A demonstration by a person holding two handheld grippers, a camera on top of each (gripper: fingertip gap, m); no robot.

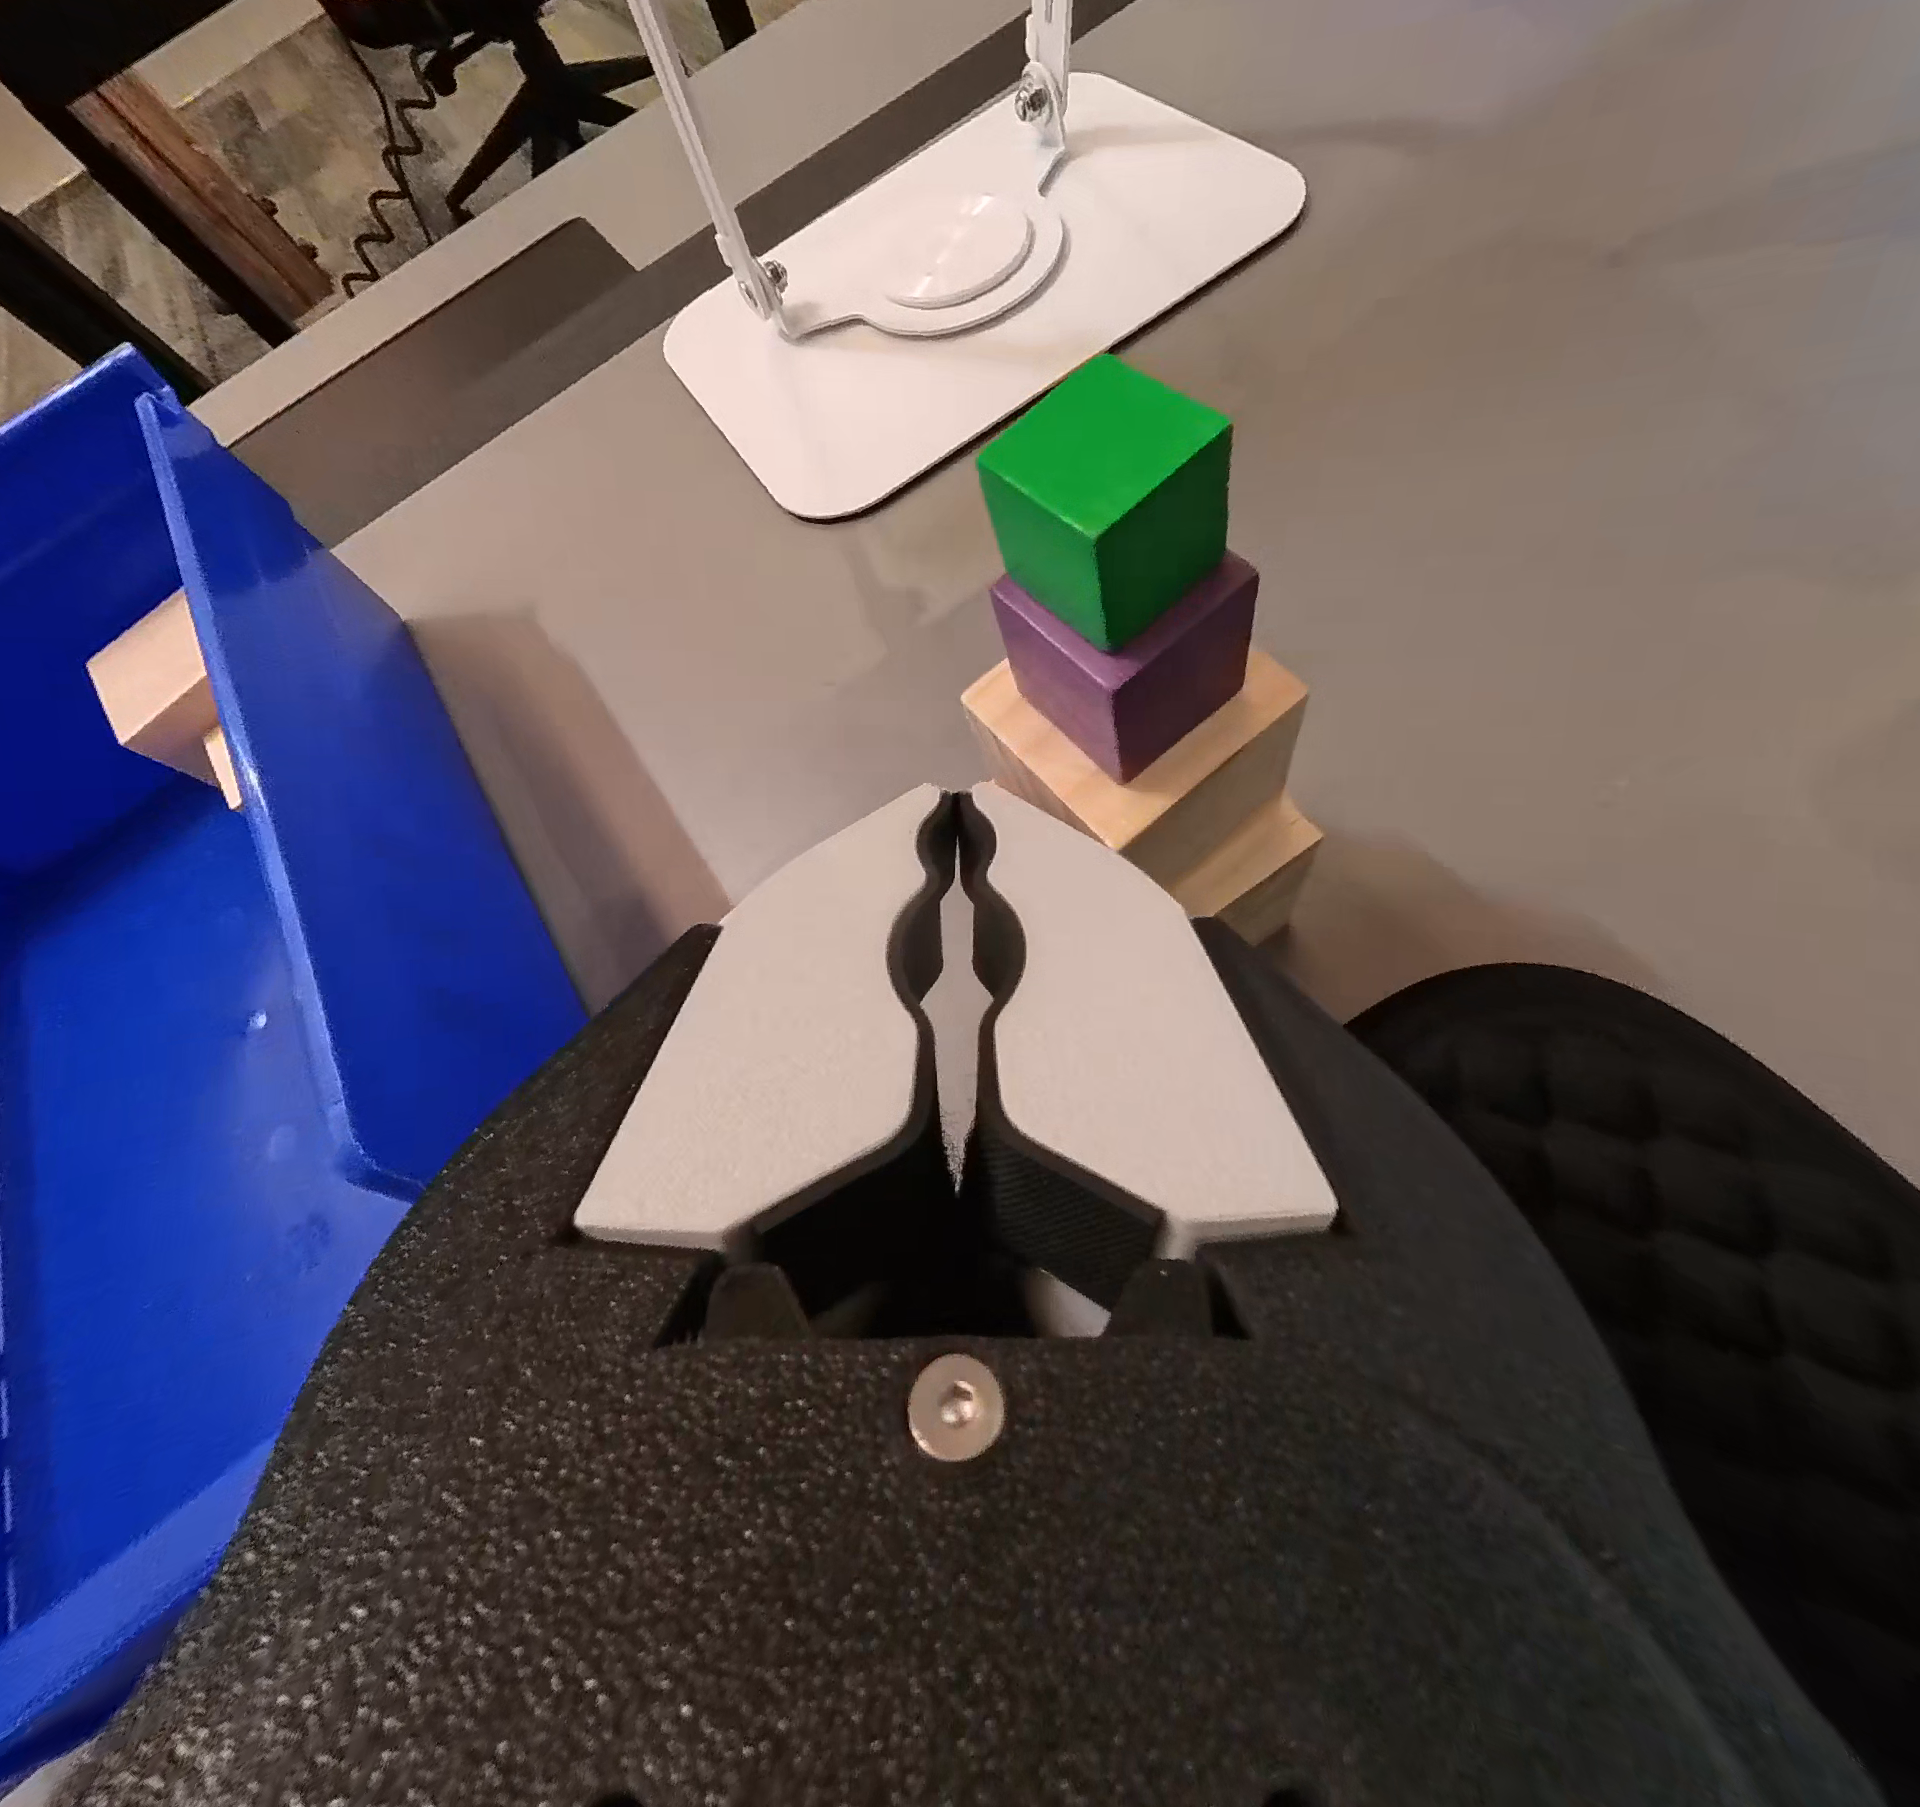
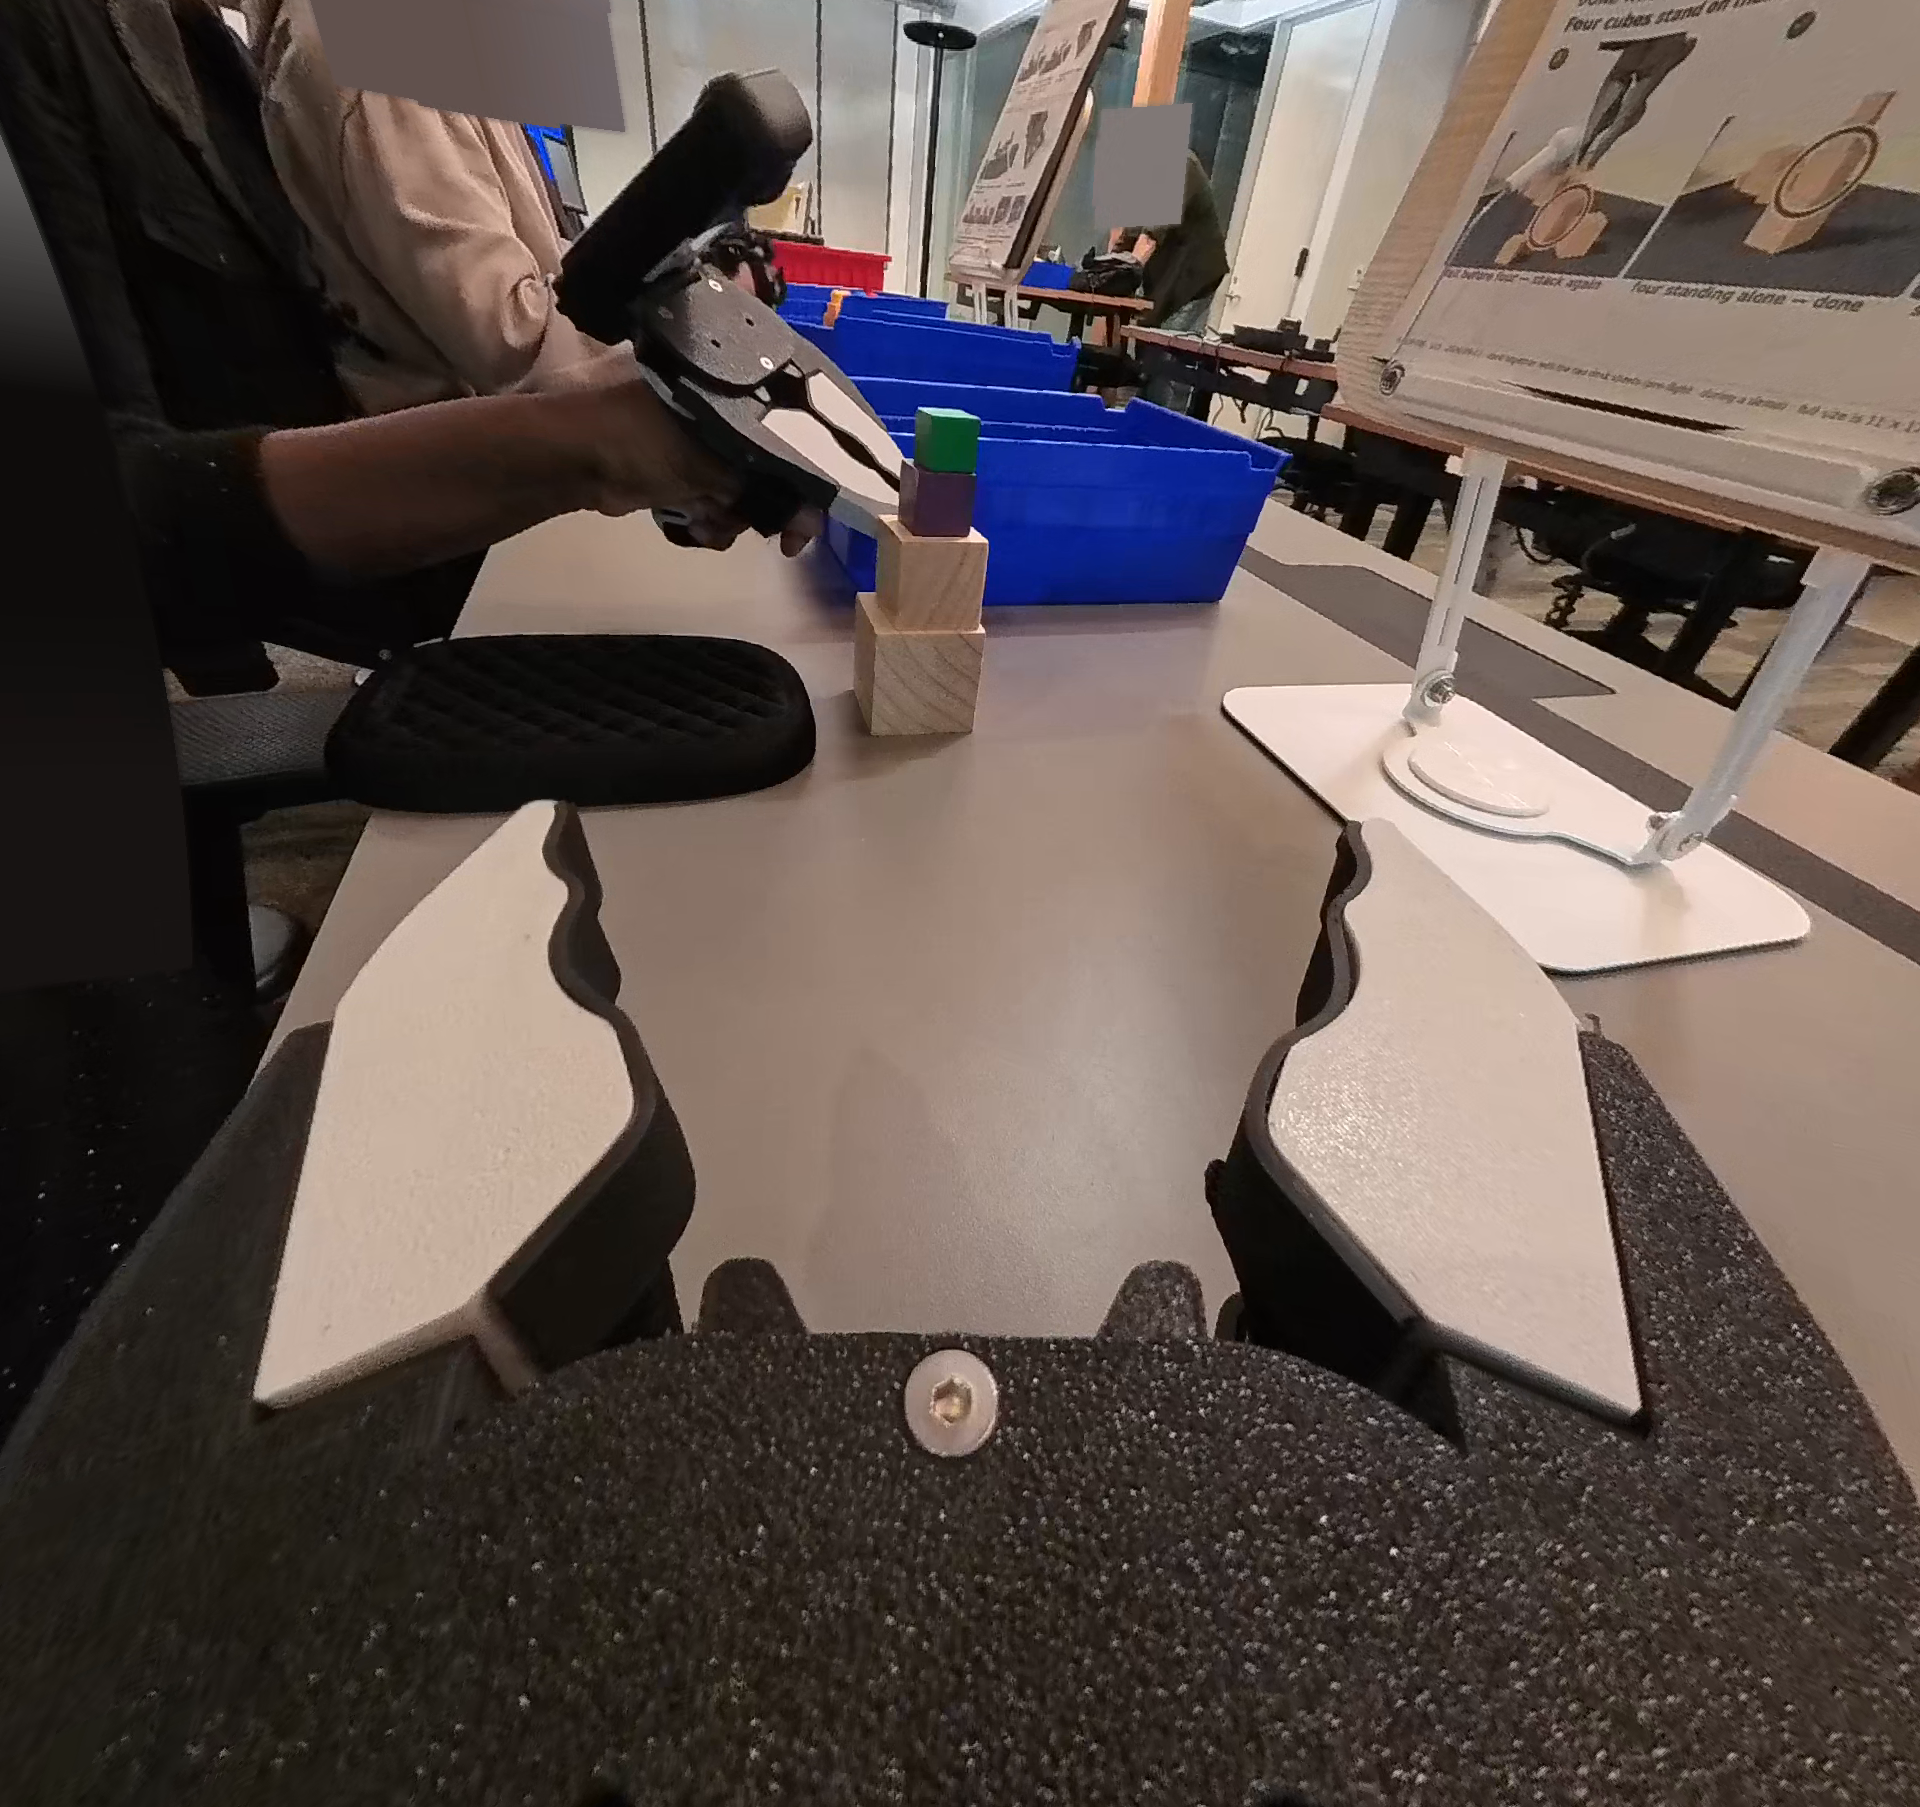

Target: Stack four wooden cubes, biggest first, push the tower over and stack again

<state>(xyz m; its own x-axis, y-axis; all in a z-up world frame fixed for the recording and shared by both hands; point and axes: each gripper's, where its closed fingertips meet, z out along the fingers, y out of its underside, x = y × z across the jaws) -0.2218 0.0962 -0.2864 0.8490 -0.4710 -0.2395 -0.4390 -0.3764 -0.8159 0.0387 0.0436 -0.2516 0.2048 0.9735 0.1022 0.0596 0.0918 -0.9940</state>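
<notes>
The right gripper [image 2: 961,843] sits low over the grey table [image 2: 935,978], and its two fingers stand wide apart with only bare tabletop between them. There is a lot of open room in front of it. To its left, a black padded armrest [image 2: 566,718] pokes over the table's near edge. To its right, the white stand base [image 2: 1621,884] lies flat, with rounded corners.

Farther on stands a tower of four blocks. The bottom wooden cube [image 2: 920,671] rests on the table. The second wooden cube [image 2: 935,578] sits on it, turned a bit so its corners stick out. Then comes the purple cube [image 1: 1127,682], and the green cube [image 1: 1112,495] is on top.

The left gripper [image 1: 957,801] has its fingers pressed together with nothing in them. Its tip is right beside the second wooden cube; I cannot tell if it touches.

The blue bin [image 1: 208,822] is behind the tower, near the table's far side, with a wooden block [image 1: 156,697] inside it.
</notes>
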